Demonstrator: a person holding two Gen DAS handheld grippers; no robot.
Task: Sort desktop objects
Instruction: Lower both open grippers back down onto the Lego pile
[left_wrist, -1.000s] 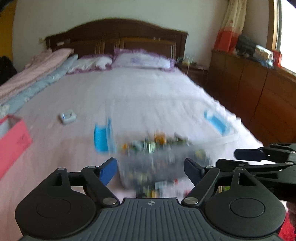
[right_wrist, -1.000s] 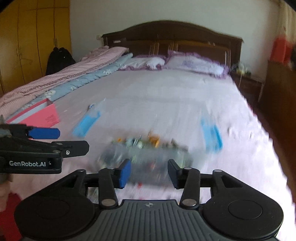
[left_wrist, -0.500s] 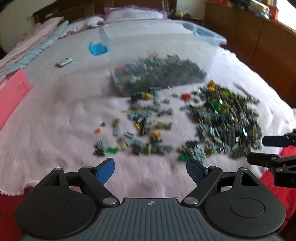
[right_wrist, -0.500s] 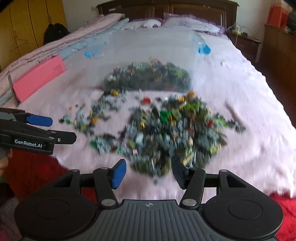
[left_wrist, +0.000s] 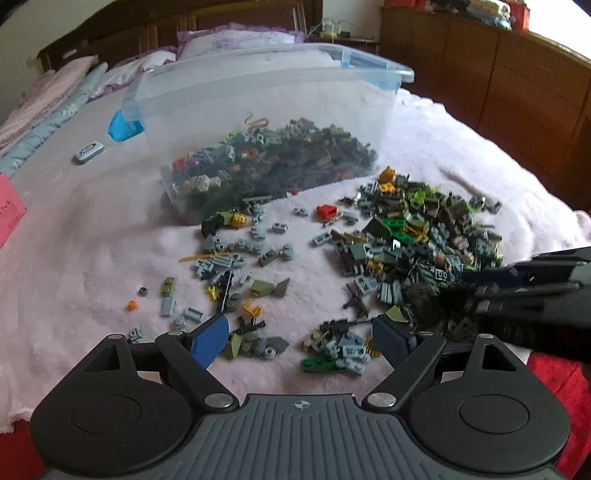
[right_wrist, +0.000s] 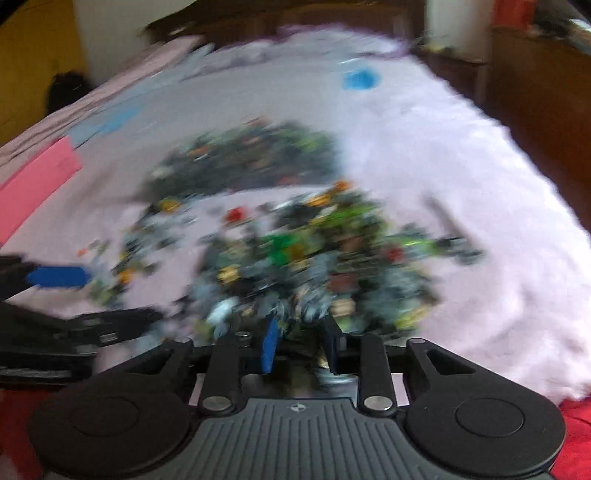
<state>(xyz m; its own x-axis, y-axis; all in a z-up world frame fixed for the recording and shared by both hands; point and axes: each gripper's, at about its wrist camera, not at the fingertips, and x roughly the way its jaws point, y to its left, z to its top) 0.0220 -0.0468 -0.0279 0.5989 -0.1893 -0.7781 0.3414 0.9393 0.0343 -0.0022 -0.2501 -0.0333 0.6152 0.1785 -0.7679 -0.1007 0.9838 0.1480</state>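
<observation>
Blurred brick pile (right_wrist: 314, 258) on pink blanket (right_wrist: 461, 177)

right tongs (right_wrist: 299, 345) lowered into brick pile (right_wrist: 314, 254), narrowed

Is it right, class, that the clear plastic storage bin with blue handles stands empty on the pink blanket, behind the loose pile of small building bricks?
Not quite. The clear plastic storage bin with blue handles is not empty: the left wrist view shows its bottom covered with small bricks. The rest holds: it stands on the pink blanket, behind the loose pile of small building bricks.
</observation>
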